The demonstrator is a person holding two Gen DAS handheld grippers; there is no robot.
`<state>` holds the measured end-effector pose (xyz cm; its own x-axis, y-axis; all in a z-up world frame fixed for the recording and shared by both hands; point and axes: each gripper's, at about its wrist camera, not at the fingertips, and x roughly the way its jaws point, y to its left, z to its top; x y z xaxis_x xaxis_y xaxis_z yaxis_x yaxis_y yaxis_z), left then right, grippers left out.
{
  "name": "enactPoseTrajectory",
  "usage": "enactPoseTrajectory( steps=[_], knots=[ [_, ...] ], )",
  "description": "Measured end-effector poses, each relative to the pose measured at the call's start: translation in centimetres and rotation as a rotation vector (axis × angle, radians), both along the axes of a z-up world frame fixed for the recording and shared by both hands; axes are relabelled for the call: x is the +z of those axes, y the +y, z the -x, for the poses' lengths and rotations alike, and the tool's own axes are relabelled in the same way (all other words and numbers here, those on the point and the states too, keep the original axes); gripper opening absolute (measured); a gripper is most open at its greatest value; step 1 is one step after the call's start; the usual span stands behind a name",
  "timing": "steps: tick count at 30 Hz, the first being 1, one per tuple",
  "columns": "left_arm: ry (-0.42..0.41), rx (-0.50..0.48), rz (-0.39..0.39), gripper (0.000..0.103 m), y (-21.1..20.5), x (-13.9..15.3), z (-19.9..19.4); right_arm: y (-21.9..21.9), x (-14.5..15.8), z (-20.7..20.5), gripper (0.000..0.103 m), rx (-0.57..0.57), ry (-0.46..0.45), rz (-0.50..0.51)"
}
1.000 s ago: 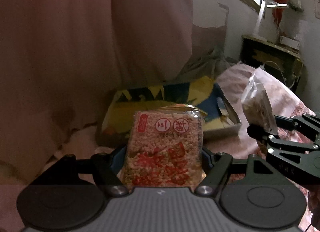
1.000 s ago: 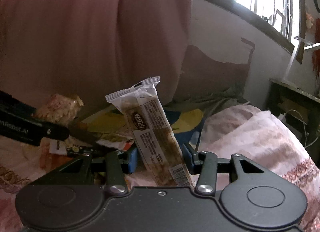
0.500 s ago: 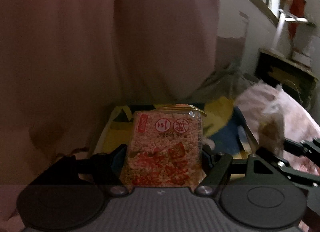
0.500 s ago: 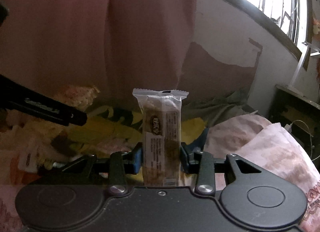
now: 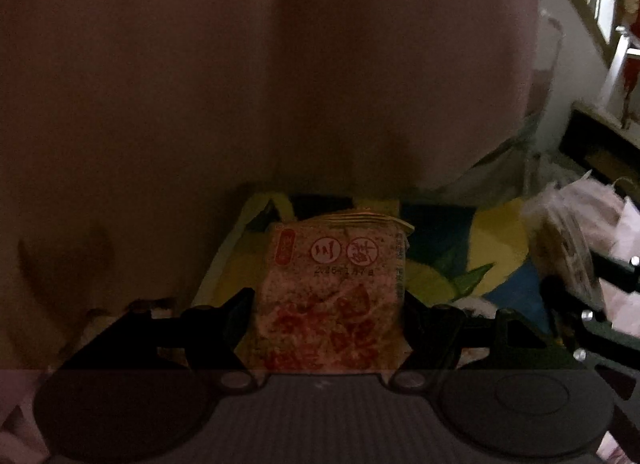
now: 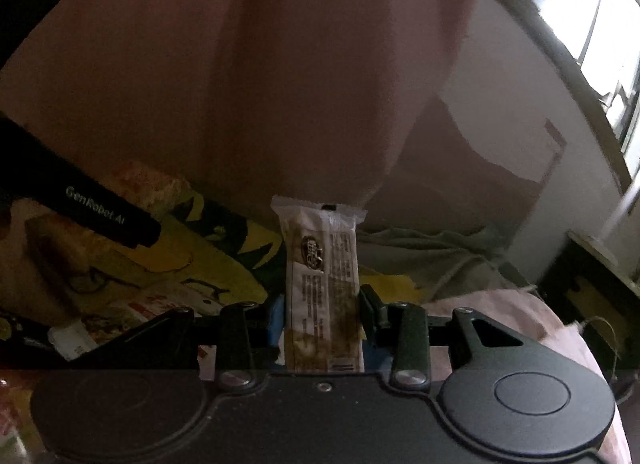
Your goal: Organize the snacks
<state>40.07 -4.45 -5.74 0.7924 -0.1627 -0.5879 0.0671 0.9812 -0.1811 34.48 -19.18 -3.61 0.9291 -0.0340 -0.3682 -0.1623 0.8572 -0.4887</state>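
**Both hand-held grippers carry a snack over the patterned tray**

The left hand-held gripper (image 5: pixel 330 314) is clenched on a square clear packet of puffed-rice cake with red printed characters (image 5: pixel 332 296); its two black fingers (image 5: pixel 230 318) press the packet's sides and the packet stands upright between them. The right hand-held gripper (image 6: pixel 323 314) grasps a narrow white-and-brown wrapped snack bar (image 6: pixel 322 276), which stands upright with its crimped top edge uppermost. Its jaws have just been closing, and the bar sits between the pads.

Beyond both grippers lies a shallow tray with a yellow, blue and black cartoon pattern (image 5: pixel 492 240), its left rim pale and raised. In the right wrist view the left gripper's black body crosses the left side above the tray, lettered in white. In the left wrist view the right gripper appears at the right edge with the bar, blurred.

A large pink curtain (image 5: pixel 200 83) hangs behind the tray and fills most of both views. A pink patterned bedcover (image 6: pixel 516 312) spreads to the right, and a bright window (image 6: pixel 592 3) sits high on the right wall.
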Motion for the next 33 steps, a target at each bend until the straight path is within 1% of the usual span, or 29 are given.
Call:
enactPoseTrajectory(
  steps=[6, 9, 11, 12, 13, 14, 15, 16, 17, 20, 21, 22, 24, 25, 26, 28, 29, 31, 33],
  knots=[
    [0.051, 0.008, -0.012, 0.077, 0.5, -2.3, -1.0, 0.9, -2.5, -1.5, 0.040, 0.014, 0.050, 0.005],
    [0.074, 0.000, -0.007, 0.076, 0.6, -3.0, -1.4, 1.1, -3.5, -1.9, 0.040, 0.010, 0.069, 0.011],
    [0.077, -0.008, -0.018, 0.076, 0.4, -3.1, -1.6, 1.2, -3.9, -2.0, 0.040, 0.007, 0.077, 0.007],
    [0.073, -0.012, -0.028, 0.076, 0.3, -3.1, -1.6, 1.1, -4.0, -2.0, 0.042, 0.006, 0.074, 0.008],
    [0.075, -0.017, -0.032, 0.076, 0.3, -3.0, -1.7, 1.1, -4.0, -1.9, 0.049, 0.001, 0.065, 0.013],
    [0.078, -0.020, -0.029, 0.076, 0.3, -2.9, -1.6, 1.1, -4.0, -1.8, 0.054, -0.004, 0.058, 0.015],
    [0.081, -0.019, -0.022, 0.076, 0.4, -2.8, -1.6, 1.0, -3.9, -1.7, 0.062, -0.009, 0.050, 0.010],
    [0.085, -0.018, -0.013, 0.077, 0.5, -2.7, -1.8, 0.9, -3.7, -1.5, 0.067, -0.010, 0.045, 0.003],
    [0.084, -0.018, -0.003, 0.080, 0.6, -2.6, -1.7, 0.7, -3.5, -1.4, 0.068, -0.014, 0.040, -0.006],
    [0.067, -0.007, 0.002, 0.086, 0.7, -1.9, -1.1, -0.1, -2.4, -0.7, 0.077, -0.038, 0.026, -0.054],
    [0.056, -0.007, 0.001, 0.088, 0.7, -1.5, -0.8, -0.4, -1.9, -0.5, 0.081, -0.048, 0.022, -0.079],
    [0.043, -0.009, 0.002, 0.089, 0.6, -1.1, -0.5, -0.7, -1.5, -0.2, 0.082, -0.058, 0.018, -0.098],
    [0.011, -0.002, -0.004, 0.096, 0.5, 0.0, 0.4, -1.2, -0.6, 0.6, 0.086, -0.081, 0.010, -0.143],
    [-0.006, 0.005, -0.009, 0.098, 0.4, 0.5, 0.8, -1.6, 0.0, 1.0, 0.089, -0.092, 0.005, -0.171],
    [-0.024, 0.011, -0.013, 0.100, 0.3, 1.0, 1.3, -1.8, 0.5, 1.5, 0.091, -0.102, 0.000, -0.197],
    [-0.054, 0.017, -0.020, 0.101, 0.2, 2.1, 2.5, -2.3, 1.6, 2.5, 0.096, -0.114, -0.008, -0.244],
    [-0.070, 0.016, -0.024, 0.102, 0.2, 2.7, 3.1, -2.4, 2.1, 3.1, 0.097, -0.113, -0.010, -0.258],
    [-0.093, 0.015, -0.036, 0.102, 0.2, 3.6, 4.1, -2.7, 3.2, 4.4, 0.101, -0.112, -0.020, -0.268],
    [-0.111, 0.014, -0.053, 0.102, 0.3, 4.5, 5.3, -2.8, 4.1, 5.7, 0.102, -0.111, -0.039, -0.273]
  ],
)
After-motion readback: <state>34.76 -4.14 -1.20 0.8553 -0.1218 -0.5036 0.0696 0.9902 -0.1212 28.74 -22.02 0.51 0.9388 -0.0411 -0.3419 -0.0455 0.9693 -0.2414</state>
